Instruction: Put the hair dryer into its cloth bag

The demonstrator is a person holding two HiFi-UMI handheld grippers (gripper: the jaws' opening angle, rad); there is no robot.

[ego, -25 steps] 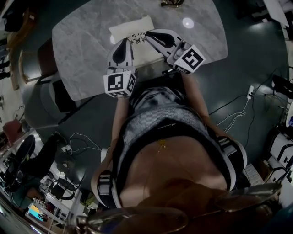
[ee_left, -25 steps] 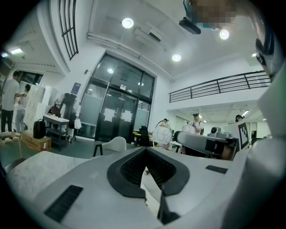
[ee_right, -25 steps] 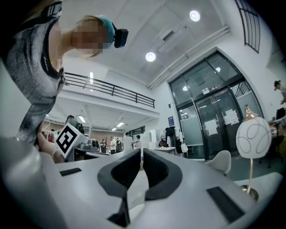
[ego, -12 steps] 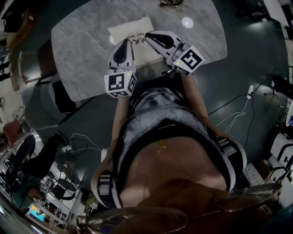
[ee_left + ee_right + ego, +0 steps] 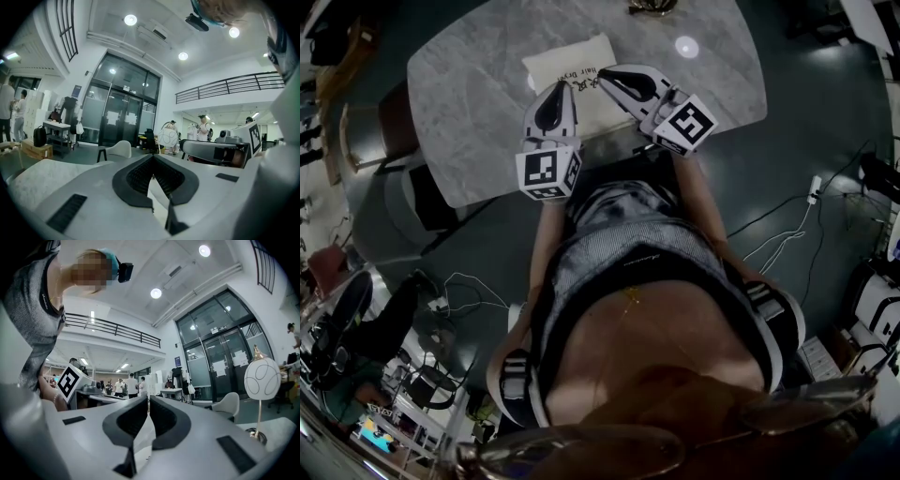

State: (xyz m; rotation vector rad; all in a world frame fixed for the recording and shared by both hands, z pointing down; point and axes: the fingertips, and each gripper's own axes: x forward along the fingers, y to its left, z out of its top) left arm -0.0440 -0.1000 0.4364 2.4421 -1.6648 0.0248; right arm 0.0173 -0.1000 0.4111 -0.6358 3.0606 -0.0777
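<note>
The head view is dim and heavily fisheye. The grey marbled oval desk bows at its edges, and a round white glare spot shines on it. The bottom rim is a brown, out-of-focus smear. Both gripper views are bright, lit from above by round white ceiling lamps, with black vignetted corners. The left claw and right claw look soft near the lens.

The table lies bare left and right of the cloth bag.

Matt cloth bag, glossy marbled tabletop
</note>
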